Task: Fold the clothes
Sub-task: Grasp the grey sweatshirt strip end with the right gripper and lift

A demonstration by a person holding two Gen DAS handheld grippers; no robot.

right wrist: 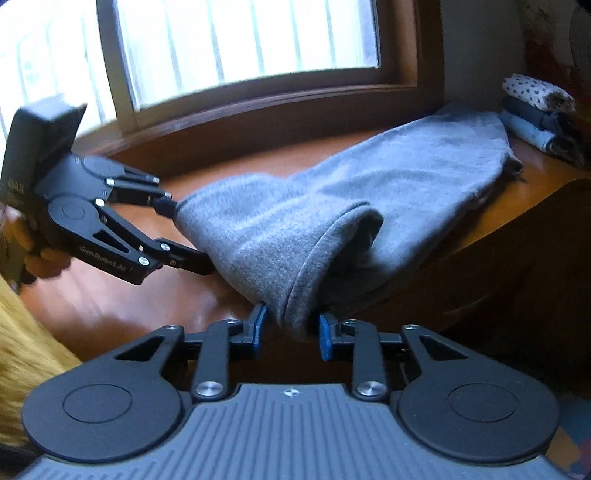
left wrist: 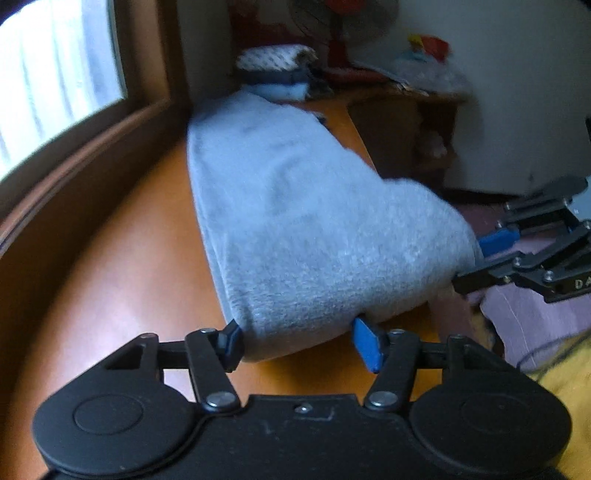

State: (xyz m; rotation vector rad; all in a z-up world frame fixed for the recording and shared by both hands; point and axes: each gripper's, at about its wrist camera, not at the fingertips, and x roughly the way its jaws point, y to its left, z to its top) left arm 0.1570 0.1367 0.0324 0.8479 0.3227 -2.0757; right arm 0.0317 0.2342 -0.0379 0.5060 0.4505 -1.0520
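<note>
A grey fleece garment (left wrist: 295,221) lies lengthwise on the orange wooden table (left wrist: 129,258), folded over at its near end. My left gripper (left wrist: 299,345) has its near corner between its blue-padded fingers, jaws fairly wide around the thick fold. My right gripper (right wrist: 290,328) holds the other near corner (right wrist: 295,288), where the hem hangs down between its pads. In the right wrist view the left gripper (right wrist: 192,236) shows at the cloth's left corner. In the left wrist view the right gripper (left wrist: 476,258) shows at the cloth's right edge.
A stack of folded clothes (right wrist: 539,110) sits at the table's far end, also in the left wrist view (left wrist: 277,70). A window (right wrist: 240,40) with a brown frame runs along the table. A fan (left wrist: 340,22) and a wooden cabinet (left wrist: 406,125) stand beyond. Yellow cloth (left wrist: 565,373) lies near.
</note>
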